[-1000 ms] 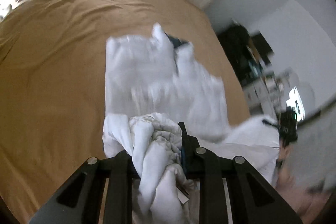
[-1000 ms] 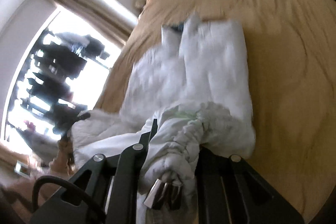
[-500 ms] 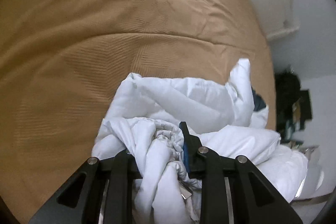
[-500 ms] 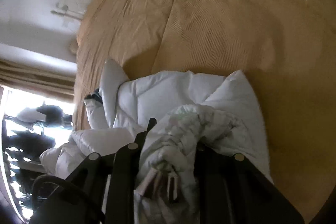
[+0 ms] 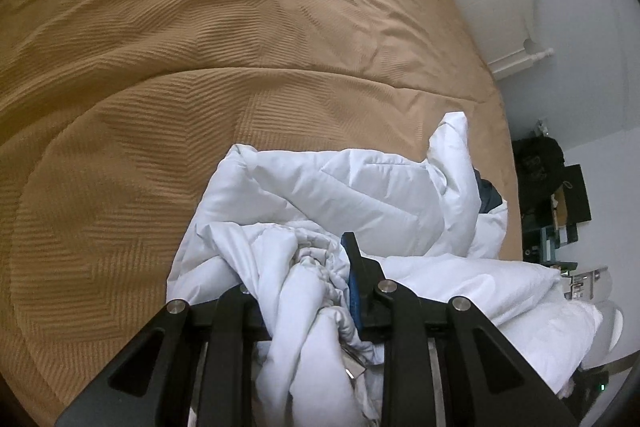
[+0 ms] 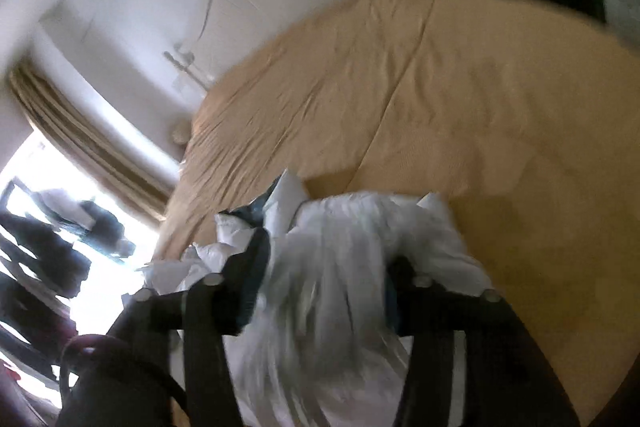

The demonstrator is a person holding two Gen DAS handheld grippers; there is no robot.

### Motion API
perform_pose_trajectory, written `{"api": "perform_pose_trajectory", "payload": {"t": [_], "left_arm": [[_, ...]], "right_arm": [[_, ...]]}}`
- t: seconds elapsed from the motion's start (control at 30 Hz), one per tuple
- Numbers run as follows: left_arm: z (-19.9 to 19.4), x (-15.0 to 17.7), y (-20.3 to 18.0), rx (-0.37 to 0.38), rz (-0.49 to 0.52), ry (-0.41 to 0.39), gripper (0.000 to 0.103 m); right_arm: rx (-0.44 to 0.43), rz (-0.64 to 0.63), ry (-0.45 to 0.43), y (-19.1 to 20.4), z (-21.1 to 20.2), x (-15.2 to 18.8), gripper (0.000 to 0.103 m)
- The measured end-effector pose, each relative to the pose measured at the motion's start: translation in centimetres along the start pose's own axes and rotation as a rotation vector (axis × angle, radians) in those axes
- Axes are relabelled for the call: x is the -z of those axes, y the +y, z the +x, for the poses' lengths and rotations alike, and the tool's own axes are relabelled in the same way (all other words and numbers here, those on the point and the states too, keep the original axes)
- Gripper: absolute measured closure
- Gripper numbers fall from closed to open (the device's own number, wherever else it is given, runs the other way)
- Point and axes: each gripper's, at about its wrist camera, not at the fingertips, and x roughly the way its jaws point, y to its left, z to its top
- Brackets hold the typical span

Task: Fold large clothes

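White jacket [image 5: 360,195] on bed | left gripper [image 5: 308,263] clenched on it | right gripper [image 6: 324,259] just opening around it

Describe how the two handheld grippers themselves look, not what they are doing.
Both are black. The left gripper has angular linkage bars with triangular cut-outs, round silver pivot pins and a blue pad on the inner face of one finger. The right gripper, blurred, shows the same black bars and pale pins, plus a dark cable loop beside it.
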Motion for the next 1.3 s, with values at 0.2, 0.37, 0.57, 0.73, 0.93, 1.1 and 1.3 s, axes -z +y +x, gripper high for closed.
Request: {"api": "perform_pose_trajectory", "payload": {"t": [0.2, 0.37, 0.57, 0.73, 0.93, 1.1, 1.3], "left_arm": [[0.6, 0.1, -0.2, 0.003, 0.002, -0.009, 0.078], [0.5, 0.1, -0.2, 0.001, 0.001, -0.015, 0.078], [-0.6, -0.3, 0.8, 0.087, -0.075, -0.011, 0.076], [-6.1, -2.0, 2.2, 0.35, -0.175, -0.044, 0.067], [-16.8, -1.9, 0.9, 0.298, -0.049, -0.313, 0.013], [-17.0, 1.9, -6.1, 0.096, 0.232, -0.333, 0.013], [-7.0, 9.4, -13.1, -0.169, 0.595, -0.311, 0.013]], "right_arm": [[0.085, -0.121, -0.24, 2.6, -5.2, 0.9, 0.02], [-0.039, -0.382, -0.076, 10.2, 0.5, 7.7, 0.027], [0.129, -0.581, 0.128, 12.0, 12.1, 15.5, 0.028], [0.136, -0.597, 0.119, 11.3, 13.6, 16.4, 0.026], [0.141, -0.597, 0.13, 11.5, 14.5, 16.3, 0.025], [0.149, -0.586, 0.137, 11.6, 15.1, 16.0, 0.024], [0.152, -0.582, 0.143, 11.5, 14.7, 15.8, 0.024]]}}
